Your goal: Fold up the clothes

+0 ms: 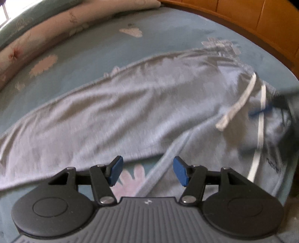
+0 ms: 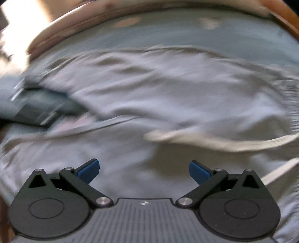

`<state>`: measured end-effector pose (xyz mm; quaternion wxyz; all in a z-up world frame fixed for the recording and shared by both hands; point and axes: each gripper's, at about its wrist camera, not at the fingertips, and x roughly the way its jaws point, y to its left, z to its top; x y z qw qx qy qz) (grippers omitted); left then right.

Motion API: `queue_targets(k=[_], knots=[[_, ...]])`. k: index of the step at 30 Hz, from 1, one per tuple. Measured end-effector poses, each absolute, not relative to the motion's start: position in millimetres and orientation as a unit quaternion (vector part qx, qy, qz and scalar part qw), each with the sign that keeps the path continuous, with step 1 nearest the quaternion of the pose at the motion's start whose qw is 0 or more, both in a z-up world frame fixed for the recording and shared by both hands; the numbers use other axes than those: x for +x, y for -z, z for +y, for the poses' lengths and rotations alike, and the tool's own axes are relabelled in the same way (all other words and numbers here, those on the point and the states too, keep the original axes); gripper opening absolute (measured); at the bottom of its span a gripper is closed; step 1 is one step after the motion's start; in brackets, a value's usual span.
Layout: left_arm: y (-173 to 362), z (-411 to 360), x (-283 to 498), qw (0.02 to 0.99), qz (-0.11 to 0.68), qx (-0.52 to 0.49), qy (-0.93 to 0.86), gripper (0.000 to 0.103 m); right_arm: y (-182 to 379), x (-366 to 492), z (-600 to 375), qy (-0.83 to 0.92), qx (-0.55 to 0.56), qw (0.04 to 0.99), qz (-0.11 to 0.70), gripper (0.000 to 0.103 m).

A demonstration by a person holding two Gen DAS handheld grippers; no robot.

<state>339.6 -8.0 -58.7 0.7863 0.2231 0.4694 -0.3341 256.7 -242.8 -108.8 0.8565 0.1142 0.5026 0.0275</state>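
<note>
Light grey sweatpants (image 1: 121,104) lie spread on a blue-green bedsheet (image 1: 153,43), one leg running left, the waistband with white drawstrings (image 1: 237,104) at the right. My left gripper (image 1: 147,171) hovers open above the crotch, where the two legs part, nothing between its blue pads. The right gripper shows blurred at the right edge (image 1: 276,106) over the waistband. In the right wrist view, my right gripper (image 2: 143,171) stands wide open above the grey fabric (image 2: 149,89), a drawstring (image 2: 214,139) ahead of it. The left gripper's body (image 2: 43,108) is blurred at the left.
A pink floral quilt (image 1: 24,48) is bunched along the far left of the bed. A wooden headboard (image 1: 252,16) runs along the far right. The bedsheet has pale flower prints (image 1: 130,31).
</note>
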Motion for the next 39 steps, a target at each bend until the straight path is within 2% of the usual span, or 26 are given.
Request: queue_targets(k=[7,14,18,28,29,31,39], knots=[[65.9,-9.6,337.0,0.787,0.476,0.202,0.337,0.061,113.0,317.9,-296.8,0.069,0.068,0.864,0.494,0.103],[65.1,-37.7,395.7,0.816,0.443,0.161,0.336,0.061,130.5,376.3,-309.2,0.078,0.045,0.857,0.507,0.103],[71.9,-61.9,438.4,0.830,0.435,0.127,0.325,0.061,157.0,398.3,-317.1,0.090,0.068,0.834,0.541,0.103],[121.7,-92.5,490.4,0.804,0.512,0.082,0.291,0.062,166.0,379.0,-308.0,0.131,0.076,0.858,0.491,0.103],[125.3,-92.2,491.2,0.804,0.514,0.081,0.290,0.062,166.1,378.4,-307.7,0.132,0.077,0.859,0.489,0.103],[127.3,-92.5,494.5,0.806,0.510,0.071,0.293,0.072,166.5,376.1,-306.8,0.134,0.077,0.862,0.483,0.103],[128.1,-97.8,535.6,0.818,0.508,0.035,0.267,0.075,168.4,370.3,-304.4,0.134,0.072,0.875,0.459,0.103]])
